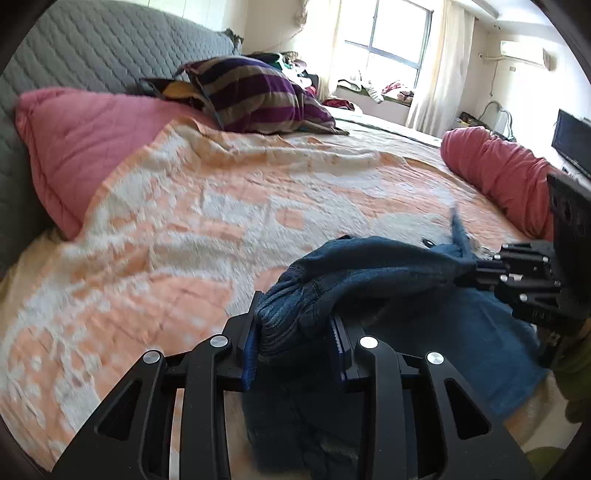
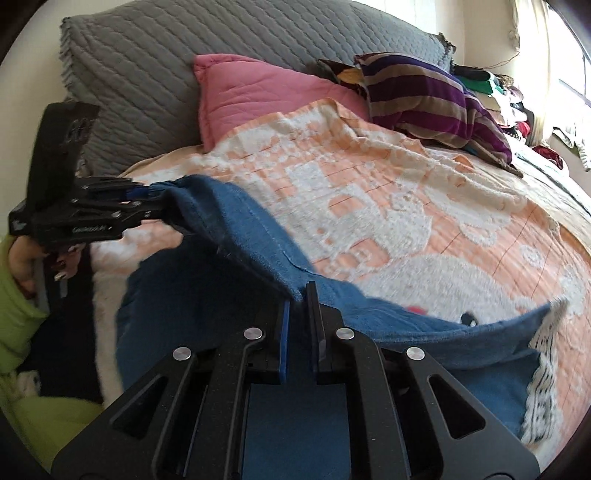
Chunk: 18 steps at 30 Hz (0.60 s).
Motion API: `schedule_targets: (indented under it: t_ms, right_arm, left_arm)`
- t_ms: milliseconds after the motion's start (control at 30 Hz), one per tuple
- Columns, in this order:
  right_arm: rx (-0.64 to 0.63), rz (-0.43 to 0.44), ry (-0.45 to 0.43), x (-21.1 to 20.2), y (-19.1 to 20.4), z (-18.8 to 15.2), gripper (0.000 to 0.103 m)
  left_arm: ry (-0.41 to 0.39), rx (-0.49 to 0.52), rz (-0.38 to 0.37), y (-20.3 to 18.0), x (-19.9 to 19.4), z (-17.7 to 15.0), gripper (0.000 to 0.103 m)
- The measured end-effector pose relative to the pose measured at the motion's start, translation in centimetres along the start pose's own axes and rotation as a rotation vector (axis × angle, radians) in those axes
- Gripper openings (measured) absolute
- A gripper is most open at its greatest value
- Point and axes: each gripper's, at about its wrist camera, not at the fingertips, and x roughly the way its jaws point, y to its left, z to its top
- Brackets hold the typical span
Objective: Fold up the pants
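Observation:
Blue pants [image 1: 369,266] are held up over the bed between both grippers. My left gripper [image 1: 295,332] is shut on a bunched, elastic part of the pants; it also shows in the right wrist view [image 2: 147,205], at the left, clamping one end of the blue cloth [image 2: 236,236]. My right gripper [image 2: 298,314] is shut on a thin edge of the pants; in the left wrist view it [image 1: 476,273] pinches the cloth at the right. The rest of the pants hangs below both grippers and is partly hidden.
An orange and white blanket [image 1: 221,206] covers the bed. A pink pillow [image 1: 85,140], a striped purple pillow [image 1: 258,96] and a grey quilted headboard [image 2: 184,62] lie at the back. A red rolled cushion [image 1: 495,173] lies at the right. A window [image 1: 388,33] is beyond.

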Motion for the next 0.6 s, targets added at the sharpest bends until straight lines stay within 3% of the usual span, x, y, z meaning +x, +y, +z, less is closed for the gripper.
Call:
schedule_targets:
  t_ms: [600]
  right_arm:
    - [-0.077,0.083,0.047,-3.6,7.3,-4.7,0.004]
  left_arm:
    - [0.079,-0.017,-0.043,0.3,-3.0,-5.3,0.032]
